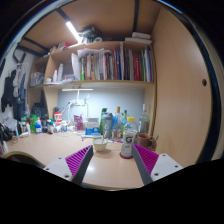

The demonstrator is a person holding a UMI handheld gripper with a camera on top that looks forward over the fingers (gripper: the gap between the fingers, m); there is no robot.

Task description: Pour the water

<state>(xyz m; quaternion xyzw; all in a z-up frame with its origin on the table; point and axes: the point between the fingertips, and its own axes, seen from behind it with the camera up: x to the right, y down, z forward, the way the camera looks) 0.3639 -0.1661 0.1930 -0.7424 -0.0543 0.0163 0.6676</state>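
A: Where does the hand-held gripper [112, 165] stand; does it carry anything?

B: Nothing; its two purple pads [80, 162] sit wide apart with bare table [50, 150] showing between them; it looks level, fingers pointing straight ahead toward 12 o'clock, well short of the things on the table.

A: And the water vessel?

B: Likely one of the containers just beyond the fingers; a clear jar [127, 146] with a dark lid stands at about 1 o'clock, close to the right finger; a small pale cup [99, 145] sits at about 11 o'clock, slightly farther; bottles [120, 123] crowd behind them below the bookshelf [110, 65]; which holds water cannot be told from here.

A: So the step in hand?

B: Judged from the empty fingers, the approach and grasp; pouring has not begun.

A: How should the person do it well?

B: Steer a little toward 1 o'clock so the jar falls midway between the pads; keep the gripper level and the fingers wide until they flank the jar's body, not its lid; close gently and squarely; a skewed grip could tip it into the cup or the bottles behind.

A: The risk?

B: The clutter; the right finger may nudge a neighbour on the way in.
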